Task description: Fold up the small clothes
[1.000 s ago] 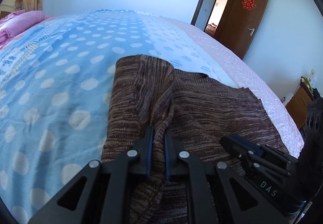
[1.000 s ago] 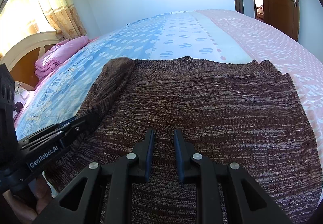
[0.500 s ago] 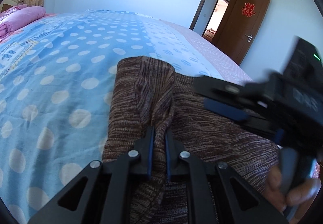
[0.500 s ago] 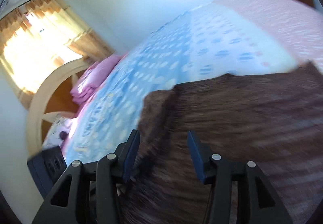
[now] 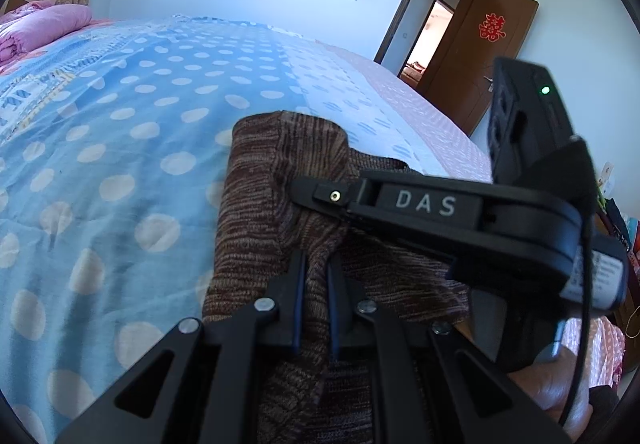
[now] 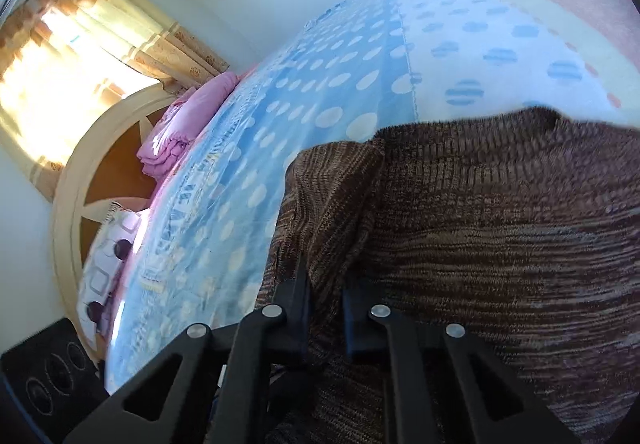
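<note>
A brown striped knit sweater (image 5: 280,172) lies spread on the bed, its left sleeve folded in over the body. My left gripper (image 5: 316,276) is shut on a ridge of that sleeve near the sweater's left edge. My right gripper (image 5: 316,192) reaches in from the right onto the same sleeve, a little beyond the left one. In the right wrist view the right gripper (image 6: 326,284) has closed its fingers around the sleeve fold of the sweater (image 6: 500,224).
The bed has a blue polka-dot cover (image 5: 120,132) with a white and pink part on the right (image 5: 400,104). A pink folded quilt (image 5: 36,24) lies at the headboard (image 6: 76,180). A brown door (image 5: 472,56) stands open at the far right.
My right gripper has left the sweater's lower middle, opened, swung left to the folded sleeve and closed on it. My left gripper has kept its hold and barely moved.
</note>
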{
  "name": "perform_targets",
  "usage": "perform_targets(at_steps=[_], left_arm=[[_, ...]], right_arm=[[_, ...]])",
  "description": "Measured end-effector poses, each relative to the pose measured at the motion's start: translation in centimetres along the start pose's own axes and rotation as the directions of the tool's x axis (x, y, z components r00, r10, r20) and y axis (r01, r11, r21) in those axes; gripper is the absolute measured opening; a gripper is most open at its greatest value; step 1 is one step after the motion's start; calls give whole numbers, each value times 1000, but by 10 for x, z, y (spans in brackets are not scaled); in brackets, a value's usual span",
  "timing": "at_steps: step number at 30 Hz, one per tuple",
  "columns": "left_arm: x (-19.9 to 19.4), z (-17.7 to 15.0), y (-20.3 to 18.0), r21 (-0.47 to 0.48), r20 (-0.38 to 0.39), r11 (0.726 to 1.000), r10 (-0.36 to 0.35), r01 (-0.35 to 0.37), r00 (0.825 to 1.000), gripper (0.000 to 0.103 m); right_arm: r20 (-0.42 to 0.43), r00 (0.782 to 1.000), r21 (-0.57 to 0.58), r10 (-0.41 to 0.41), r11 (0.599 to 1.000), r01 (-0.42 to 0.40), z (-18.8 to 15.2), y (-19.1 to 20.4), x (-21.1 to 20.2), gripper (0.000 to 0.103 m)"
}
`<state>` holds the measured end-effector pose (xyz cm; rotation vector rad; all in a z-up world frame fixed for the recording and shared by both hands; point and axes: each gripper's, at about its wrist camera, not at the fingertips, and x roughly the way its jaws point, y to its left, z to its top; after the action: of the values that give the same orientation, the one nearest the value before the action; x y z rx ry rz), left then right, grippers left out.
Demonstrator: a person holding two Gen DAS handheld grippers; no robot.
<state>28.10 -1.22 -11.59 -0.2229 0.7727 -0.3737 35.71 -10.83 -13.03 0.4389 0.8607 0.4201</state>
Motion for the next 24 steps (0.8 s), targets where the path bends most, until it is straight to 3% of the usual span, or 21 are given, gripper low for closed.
perform_targets(at_steps=[10,24], left_arm=[[-9,7,-27,46,7,999,7,-7,1000,10],[10,14,-117,118,-35,987,-107,111,994,10]], right_arm=[[41,998,-103,-48,993,52,9,8,-32,11],[82,982,-216,-171,959,185,29,-36,-110,10]])
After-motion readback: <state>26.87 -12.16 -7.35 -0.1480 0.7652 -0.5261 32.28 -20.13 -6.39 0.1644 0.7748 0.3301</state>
